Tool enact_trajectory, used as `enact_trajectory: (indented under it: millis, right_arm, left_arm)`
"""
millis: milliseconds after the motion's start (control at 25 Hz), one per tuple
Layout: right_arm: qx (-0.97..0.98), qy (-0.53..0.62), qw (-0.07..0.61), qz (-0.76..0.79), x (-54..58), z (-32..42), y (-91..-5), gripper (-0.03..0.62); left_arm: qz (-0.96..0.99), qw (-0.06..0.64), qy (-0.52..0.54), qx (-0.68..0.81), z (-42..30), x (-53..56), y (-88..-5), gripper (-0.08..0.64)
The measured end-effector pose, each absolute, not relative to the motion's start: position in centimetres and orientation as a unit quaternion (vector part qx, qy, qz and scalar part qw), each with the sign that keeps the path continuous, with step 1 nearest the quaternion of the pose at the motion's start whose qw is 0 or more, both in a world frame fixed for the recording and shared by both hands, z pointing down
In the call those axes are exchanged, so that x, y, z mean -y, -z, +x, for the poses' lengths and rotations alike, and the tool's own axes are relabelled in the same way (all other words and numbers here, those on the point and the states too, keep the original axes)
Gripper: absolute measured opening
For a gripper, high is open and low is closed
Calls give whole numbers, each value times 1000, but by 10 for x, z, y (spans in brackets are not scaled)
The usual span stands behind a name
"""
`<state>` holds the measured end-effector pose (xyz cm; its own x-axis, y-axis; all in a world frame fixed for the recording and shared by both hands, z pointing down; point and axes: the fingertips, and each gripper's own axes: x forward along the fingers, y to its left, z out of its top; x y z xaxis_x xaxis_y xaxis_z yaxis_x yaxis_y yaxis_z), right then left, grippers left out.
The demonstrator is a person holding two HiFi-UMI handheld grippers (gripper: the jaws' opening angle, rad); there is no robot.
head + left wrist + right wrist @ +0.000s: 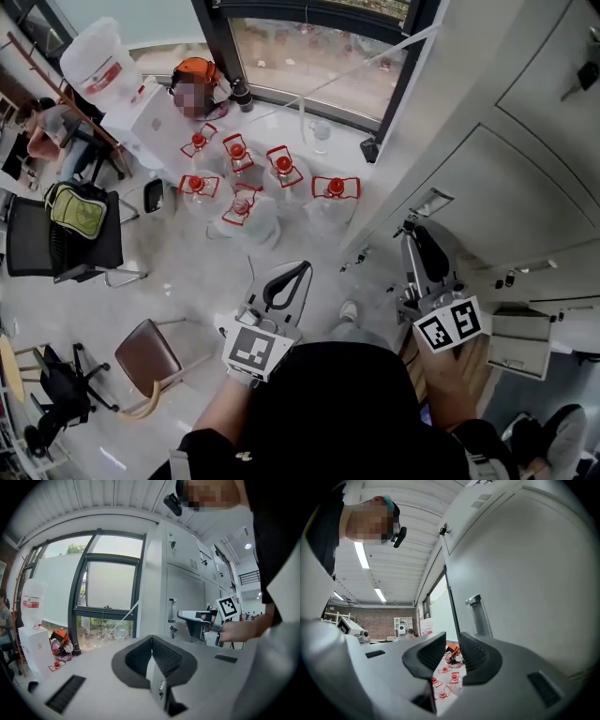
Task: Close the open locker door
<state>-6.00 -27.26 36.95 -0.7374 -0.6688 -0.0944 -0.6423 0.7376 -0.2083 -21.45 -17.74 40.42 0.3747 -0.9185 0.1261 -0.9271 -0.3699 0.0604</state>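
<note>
Pale flooring (187,272) is spread below a tall window (309,56), with a cluster of red-capped water bottles (246,187) stood at 12 o'clock of the person in the head view, and a bank of grey lockers (525,141) is ranged along the 2 o'clock side. The locker door (534,573) is best seen in the right gripper view, where its plain face fills everything from 12 to 4 o'clock and its upright handle (477,613) is placed at about 1 o'clock of the jaws; how far the door stands ajar cannot be told. The right gripper (453,641) is held close beside that face, its jaws spread a little with nothing between them, apparently so that the panel can be pushed rather than pinched. The left gripper (151,639) is carried low at 9 o'clock of the right one, its jaws pressed together on nothing, and is judged to be held clear because a single push should suffice. No contact with the door is shown, so the closing is judged not yet begun.
</note>
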Motion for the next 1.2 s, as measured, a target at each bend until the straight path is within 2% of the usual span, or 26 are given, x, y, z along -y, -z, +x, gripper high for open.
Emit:
enact_trajectory:
  millis: [680, 920, 1200]
  right_arm:
    - [-884, 71, 34, -462, 137, -51, -403, 94]
    - [-863, 56, 2, -503, 108, -22, -413, 94]
    - [-838, 58, -3, -542, 86, 34, -413, 94]
  left_arm:
    - [898, 66, -42, 434, -205, 107, -422, 21]
    - [917, 73, -47, 389, -172, 100, -427, 21]
    - [938, 66, -49, 337, -109, 101, -425, 21]
